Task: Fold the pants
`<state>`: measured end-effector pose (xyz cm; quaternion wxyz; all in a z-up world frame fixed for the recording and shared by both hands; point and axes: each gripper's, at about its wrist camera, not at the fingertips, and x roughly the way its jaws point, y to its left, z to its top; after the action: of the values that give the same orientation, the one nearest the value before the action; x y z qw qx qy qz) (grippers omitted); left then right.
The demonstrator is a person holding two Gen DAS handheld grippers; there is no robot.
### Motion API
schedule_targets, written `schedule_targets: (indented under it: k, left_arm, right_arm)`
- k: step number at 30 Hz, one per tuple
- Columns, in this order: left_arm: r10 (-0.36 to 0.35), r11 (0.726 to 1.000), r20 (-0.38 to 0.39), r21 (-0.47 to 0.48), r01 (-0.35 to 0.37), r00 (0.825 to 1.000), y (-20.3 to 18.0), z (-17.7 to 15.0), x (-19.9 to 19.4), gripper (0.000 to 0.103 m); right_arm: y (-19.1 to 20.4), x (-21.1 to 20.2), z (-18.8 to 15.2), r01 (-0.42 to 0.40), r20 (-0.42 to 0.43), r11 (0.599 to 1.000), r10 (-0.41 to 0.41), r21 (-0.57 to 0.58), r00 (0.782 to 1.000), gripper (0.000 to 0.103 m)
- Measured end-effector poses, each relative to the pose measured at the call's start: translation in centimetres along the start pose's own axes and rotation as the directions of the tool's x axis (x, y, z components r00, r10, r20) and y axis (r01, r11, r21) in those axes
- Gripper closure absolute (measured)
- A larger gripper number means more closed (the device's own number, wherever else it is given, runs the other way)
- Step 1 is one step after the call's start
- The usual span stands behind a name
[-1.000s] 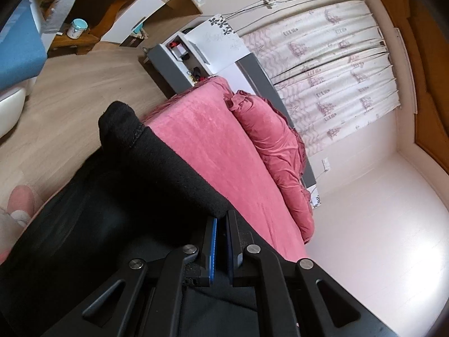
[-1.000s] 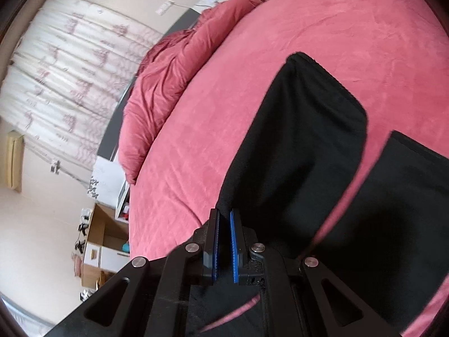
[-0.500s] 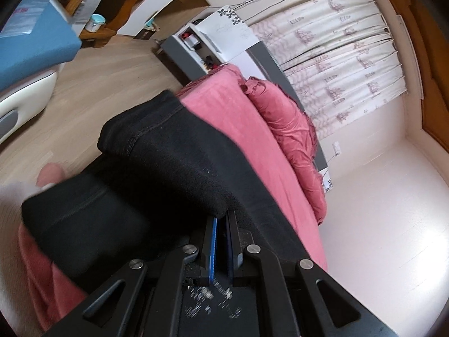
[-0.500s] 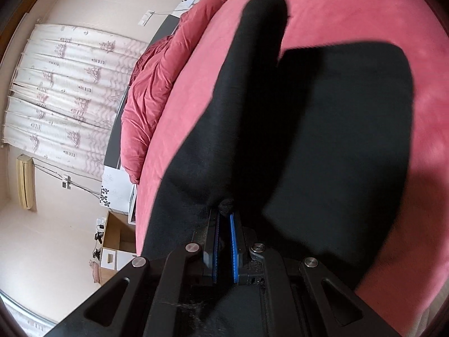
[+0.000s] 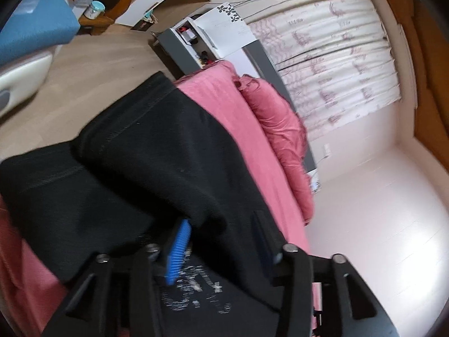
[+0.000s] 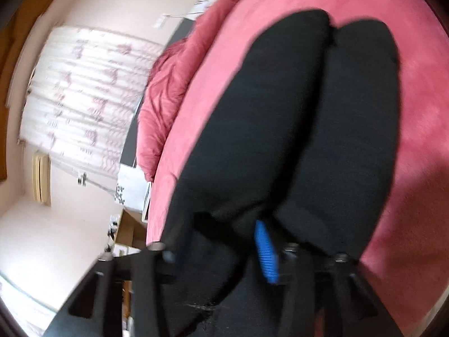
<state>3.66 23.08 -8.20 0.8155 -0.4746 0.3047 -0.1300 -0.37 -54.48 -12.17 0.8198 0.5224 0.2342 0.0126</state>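
Black pants [image 5: 157,151] lie folded over on the pink bed [image 5: 224,106], one layer on top of another. My left gripper [image 5: 219,250] is open, its blue-padded fingers [image 5: 178,252] spread apart with black cloth lying loose between them. In the right wrist view the pants [image 6: 280,129] lie as two dark lobes side by side on the bed [image 6: 421,118]. My right gripper [image 6: 216,244] is open too, its blue pad [image 6: 265,252] visible, with cloth draped over the jaws.
A pink duvet [image 5: 283,129] is bunched along the bed's far side by the patterned curtain [image 5: 331,64]. A grey-white shelf unit [image 5: 202,45] stands at the bed's end. Wood floor [image 5: 92,64] and a blue seat [image 5: 31,31] are to the left.
Both grippers, shut on the pants' edge half a second ago, have opened and let the cloth go. The lifted half now lies down on the lower layer.
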Motion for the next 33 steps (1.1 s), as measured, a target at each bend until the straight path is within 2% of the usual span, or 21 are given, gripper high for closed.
schedule_targets:
  k: [2,8,12,14,17,18,19,20,21,22,24,25,26,27,28,30,33]
  left_arm:
    - [-0.023,0.999,0.006,-0.029,0.023,1.0,-0.1,0.3,0.3,0.042]
    - [-0.019,0.99,0.025,-0.141,0.023,0.999,0.5,1.9,1.9,0.041]
    - [-0.018,0.973,0.011,-0.232,0.02,1.0,1.2,2.5,2.5,0.046]
    - [-0.03,0.971,0.014,-0.237,0.032,0.999,1.0,2.6,2.3,0.049]
    - [-0.054,0.98,0.023,-0.191,0.057,0.998,0.0,2.5,1.5,0.048]
    - [-0.072,0.982,0.027,-0.172,0.076,0.997,-0.3,2.4,1.1,0.045]
    - [-0.079,0.984,0.032,-0.159,0.083,0.996,-0.4,2.4,0.9,0.037]
    - [-0.067,0.987,0.038,-0.147,0.072,0.997,-0.5,2.4,0.8,0.023]
    - [-0.03,0.989,0.038,-0.144,0.035,0.999,-0.5,2.4,1.2,0.018]
    - [0.035,0.987,0.026,-0.157,-0.031,0.999,-0.1,2.6,1.8,0.017]
    - [0.115,0.97,-0.023,-0.211,-0.117,0.993,1.0,2.9,3.5,0.023]
    - [0.129,0.964,-0.032,-0.23,-0.133,0.991,1.4,2.8,3.8,0.035]
    - [0.154,0.953,-0.04,-0.258,-0.159,0.987,1.7,3.0,4.2,0.054]
    - [0.157,0.947,-0.041,-0.277,-0.162,0.987,1.6,3.3,4.3,0.066]
    - [0.146,0.95,-0.038,-0.273,-0.151,0.989,1.2,3.7,4.3,0.095]
    - [0.122,0.967,-0.034,-0.223,-0.126,0.992,-0.8,4.9,4.0,0.097]
    - [0.061,0.993,0.029,-0.101,-0.058,0.998,-4.9,6.2,1.7,0.097]
  right_arm:
    - [0.6,0.2,-0.1,0.032,-0.001,0.999,-0.032,-0.044,0.999,0.051]
    - [0.5,0.5,0.4,0.035,0.049,0.998,-0.033,-0.044,0.998,0.052]
    - [-0.3,0.5,0.5,0.036,0.081,0.999,-0.036,0.0,0.996,0.065]
    - [-0.9,0.1,0.4,0.015,0.084,1.0,-0.017,0.026,0.996,0.068]
    - [-2.0,-0.8,0.3,-0.024,0.096,0.997,0.017,0.075,0.995,0.072]
    - [-2.3,-1.0,0.2,-0.036,0.102,0.995,0.027,0.095,0.994,0.074]
    - [-2.6,-1.2,0.2,-0.052,0.11,0.992,0.039,0.116,0.993,0.076]
    - [-2.9,-1.5,0.1,-0.064,0.116,0.989,0.049,0.13,0.992,0.076]
    - [-3.5,-2.2,0.0,-0.074,0.121,0.987,0.057,0.14,0.991,0.077]
    - [-3.8,-2.6,0.0,-0.08,0.125,0.986,0.062,0.148,0.99,0.078]
    - [-4.0,-2.9,-0.2,-0.076,0.126,0.986,0.057,0.148,0.99,0.079]
    - [-4.2,-3.1,-0.3,-0.067,0.124,0.988,0.05,0.142,0.991,0.08]
    - [-4.2,-3.5,-0.2,-0.054,0.121,0.99,0.038,0.132,0.992,0.081]
    - [-4.1,-3.6,-0.2,-0.042,0.117,0.992,0.028,0.122,0.993,0.081]
    - [-3.9,-3.7,-0.2,-0.031,0.114,0.993,0.018,0.112,0.993,0.082]
    - [-3.3,-3.2,-0.5,-0.015,0.112,0.995,0.004,0.1,0.994,0.083]
    - [-3.3,-3.7,-0.4,-0.003,0.112,0.996,-0.007,0.09,0.994,0.084]
